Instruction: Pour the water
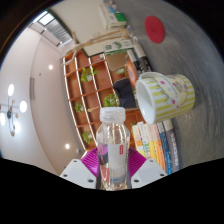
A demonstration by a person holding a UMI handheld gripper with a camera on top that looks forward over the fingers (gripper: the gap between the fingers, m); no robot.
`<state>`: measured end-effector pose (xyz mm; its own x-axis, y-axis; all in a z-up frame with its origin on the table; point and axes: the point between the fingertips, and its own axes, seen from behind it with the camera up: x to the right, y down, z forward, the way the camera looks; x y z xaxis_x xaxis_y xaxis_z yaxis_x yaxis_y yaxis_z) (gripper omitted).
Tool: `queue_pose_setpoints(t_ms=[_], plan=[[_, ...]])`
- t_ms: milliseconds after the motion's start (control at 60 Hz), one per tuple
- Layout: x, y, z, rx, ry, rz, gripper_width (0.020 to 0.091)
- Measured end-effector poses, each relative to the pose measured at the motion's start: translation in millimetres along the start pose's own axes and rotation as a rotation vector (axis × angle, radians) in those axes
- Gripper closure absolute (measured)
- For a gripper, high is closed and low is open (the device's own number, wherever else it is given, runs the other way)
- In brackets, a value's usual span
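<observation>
A clear plastic water bottle [114,148] with a white cap and a red label strip stands between my fingers. My gripper [113,165] is shut on the bottle, with the magenta pads [92,160] pressed against both its sides. The whole view is tipped sideways. A striped yellow-and-white cup [165,96] with a white handle sits just beyond and to the right of the bottle's cap, its open mouth turned toward the bottle. No water shows leaving the bottle.
A wooden shelf unit [98,85] with green things in its compartments fills the background behind the bottle. A grey surface [185,35] with a red round mark [154,28] lies beyond the cup. Colourful boxes [152,140] are beside the bottle.
</observation>
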<state>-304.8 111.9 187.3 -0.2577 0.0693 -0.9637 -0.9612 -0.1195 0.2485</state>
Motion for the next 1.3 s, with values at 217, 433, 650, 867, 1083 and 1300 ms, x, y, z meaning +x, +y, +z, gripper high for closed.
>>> queue_pose_setpoints(t_ms=[217, 433, 650, 867, 1083, 1300], plan=[[-56, -7, -3, -0.062, 0.12, -0.931, 0.0727], [-72, -128, -30, 0.141, 0.438, -1.657, 0.0726], [-49, -227, -53, 0.264, 0.607, -1.792, 0.0716], [-6, -280, -40, 0.263, 0.66, -1.812, 0.0716], [15, -293, -37, 0.27, 0.63, -1.758, 0.0708], [23, -295, -43, 0.283, 0.616, -1.69, 0.0525]])
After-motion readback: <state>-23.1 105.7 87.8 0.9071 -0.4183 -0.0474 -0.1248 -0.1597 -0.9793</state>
